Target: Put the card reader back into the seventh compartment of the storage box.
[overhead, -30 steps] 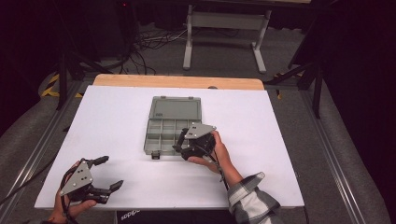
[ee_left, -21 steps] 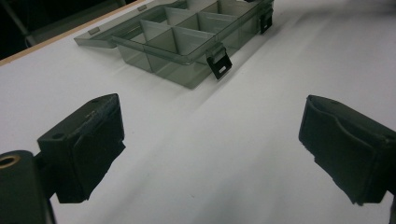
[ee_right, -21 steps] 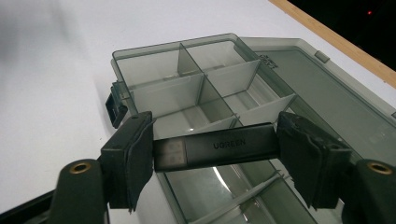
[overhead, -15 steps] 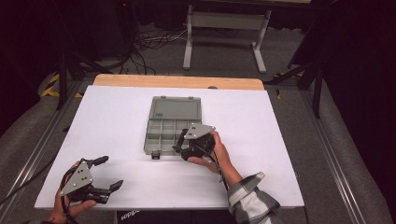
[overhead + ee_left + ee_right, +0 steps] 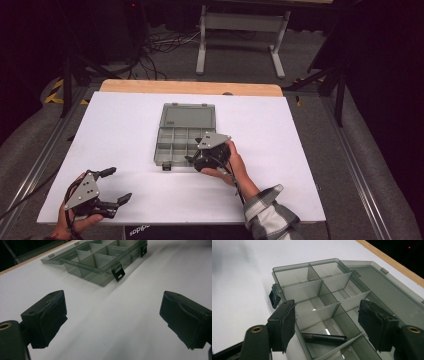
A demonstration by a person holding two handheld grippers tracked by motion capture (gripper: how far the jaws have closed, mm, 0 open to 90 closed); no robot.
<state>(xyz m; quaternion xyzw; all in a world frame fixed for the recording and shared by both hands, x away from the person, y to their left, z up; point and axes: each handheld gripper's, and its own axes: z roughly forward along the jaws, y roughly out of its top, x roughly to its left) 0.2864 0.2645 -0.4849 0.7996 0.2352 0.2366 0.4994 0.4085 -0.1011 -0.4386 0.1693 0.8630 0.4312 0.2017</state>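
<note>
A smoky grey see-through organizer box (image 5: 176,141) lies open mid-table, its lid flat behind it and its dividers forming several compartments. My right gripper (image 5: 199,151) hovers over the box's front right corner, open. In the right gripper view its jaws (image 5: 327,326) straddle the compartments, and a thin black rod (image 5: 323,338) lies loose in the compartment below them. My left gripper (image 5: 117,185) rests near the table's front left, open and holding nothing. The left gripper view (image 5: 112,322) looks across bare white table toward the box (image 5: 100,261) and its black latch (image 5: 118,273).
The white table top (image 5: 120,125) has a wooden strip (image 5: 190,88) along its far edge. A second black latch (image 5: 273,298) hangs on the box's front wall. A metal stand and cables sit on the floor beyond the table.
</note>
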